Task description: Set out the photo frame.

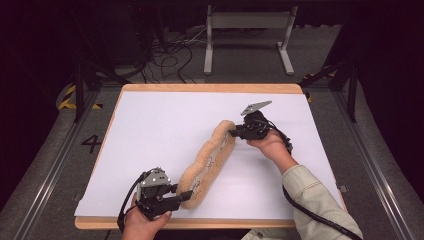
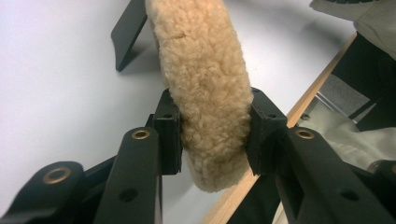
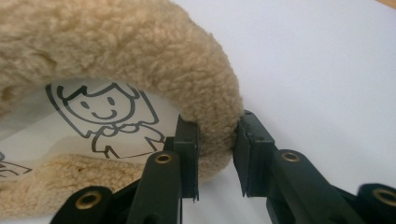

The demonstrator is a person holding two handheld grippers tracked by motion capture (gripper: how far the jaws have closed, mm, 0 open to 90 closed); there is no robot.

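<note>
Across the white sheet [image 1: 165, 130], fleecy cushion [image 1: 207, 162] lengthwise from near-left to far-right, each hand-held gripper [image 1: 186, 196] [image 1: 233, 133] pinching an end.

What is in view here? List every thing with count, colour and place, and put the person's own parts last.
Fleece cushion: one, tan fluffy rim with a white cartoon-printed inner side, lying diagonally on the middle of the table, gripped at both ends.
Table: one, white top with a wooden edge, centre of the high view.
Metal frame: one, grey, on the floor beyond the table.
Cables: several, black, on the floor beyond the table.
Left gripper: one, black, near edge of the table, jaws pressed on the cushion's near end.
Right gripper: one, black, jaws pressed on the cushion's far rim.
Hands: two; left, right with a pale sleeve.
</note>
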